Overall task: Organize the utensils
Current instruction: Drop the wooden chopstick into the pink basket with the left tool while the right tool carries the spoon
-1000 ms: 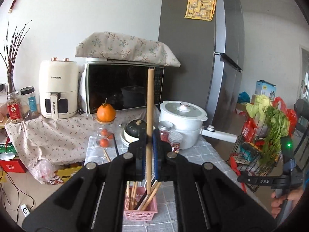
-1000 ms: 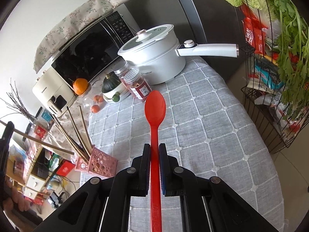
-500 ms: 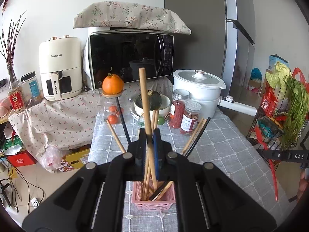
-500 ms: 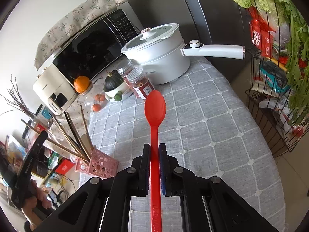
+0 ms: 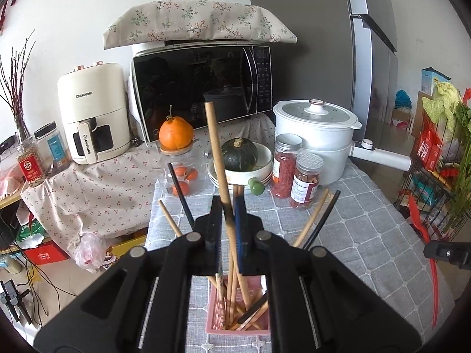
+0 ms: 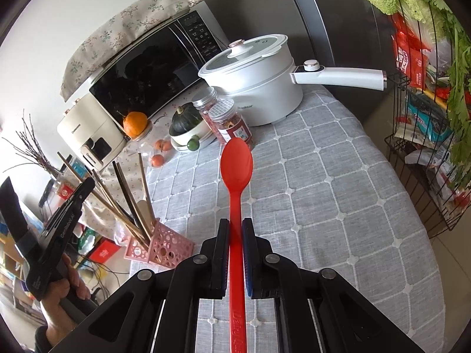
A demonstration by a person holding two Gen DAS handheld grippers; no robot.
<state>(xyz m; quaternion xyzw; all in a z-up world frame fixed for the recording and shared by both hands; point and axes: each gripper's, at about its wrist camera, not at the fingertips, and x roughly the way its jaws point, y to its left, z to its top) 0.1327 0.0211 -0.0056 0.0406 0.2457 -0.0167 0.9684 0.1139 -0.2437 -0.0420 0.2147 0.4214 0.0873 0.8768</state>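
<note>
Nearby, jars [image 5: 295, 171], pot [image 5: 318, 135] behind pink basket [image 5: 217, 317]

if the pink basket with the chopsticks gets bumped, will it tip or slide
The pink basket looks like thin perforated plastic, so it is probably light and may slide on the grey cloth. The chopsticks stand far taller than it and lean to one side, so it could tip that way. It sits near the table edge.

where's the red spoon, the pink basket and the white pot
red spoon [image 6: 236, 163]: right wrist view, on its bowl.
pink basket [image 6: 169, 245]: right wrist view, on its perforated side wall.
white pot [image 5: 316, 144]: left wrist view, on its side below the lid.
</note>
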